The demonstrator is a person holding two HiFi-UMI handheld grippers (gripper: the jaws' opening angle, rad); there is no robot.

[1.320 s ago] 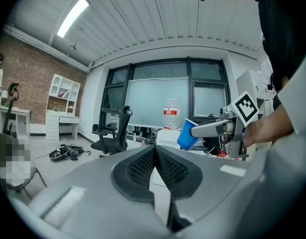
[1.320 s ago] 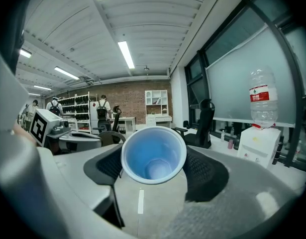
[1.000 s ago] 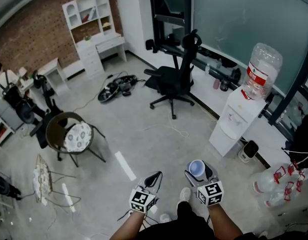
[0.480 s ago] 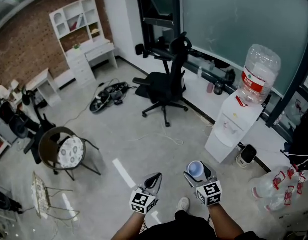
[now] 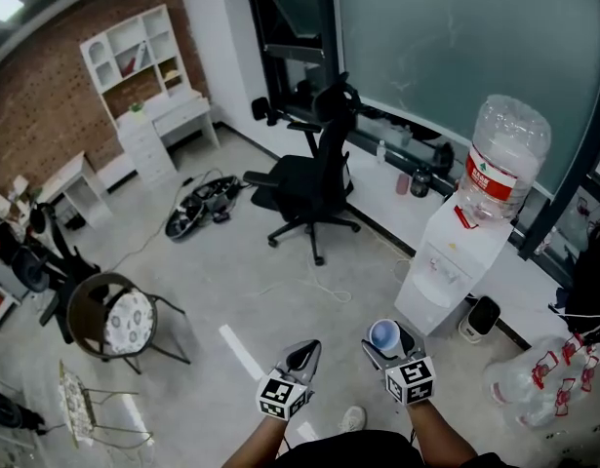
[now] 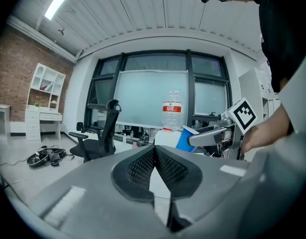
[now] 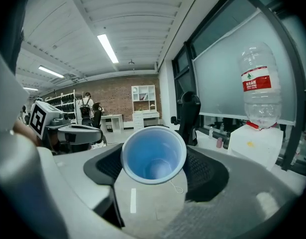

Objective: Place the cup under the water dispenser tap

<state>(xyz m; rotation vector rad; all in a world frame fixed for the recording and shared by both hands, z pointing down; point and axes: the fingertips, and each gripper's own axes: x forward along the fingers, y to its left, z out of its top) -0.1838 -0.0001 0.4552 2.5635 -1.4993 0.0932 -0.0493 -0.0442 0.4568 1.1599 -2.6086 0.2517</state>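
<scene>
A blue cup [image 5: 383, 334] near the water dispenser [image 5: 444, 266]
The right gripper [image 5: 389, 341] holds it; the left gripper [image 5: 301, 357], jaws seemingly together, hangs just beside.

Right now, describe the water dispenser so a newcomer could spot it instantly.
Find the long dark-framed window wall in the head view. In front of it, right of the black office chair, stands a white water dispenser. Alone here, it carries an upturned clear bottle with a red label.

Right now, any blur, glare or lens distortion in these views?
Head view: sharp, even light, edges bowed. Left gripper view: fisheye, dark corners, left gripper soft up close. Right gripper view: same fisheye; cup crisp, ceiling strips blown out.
</scene>
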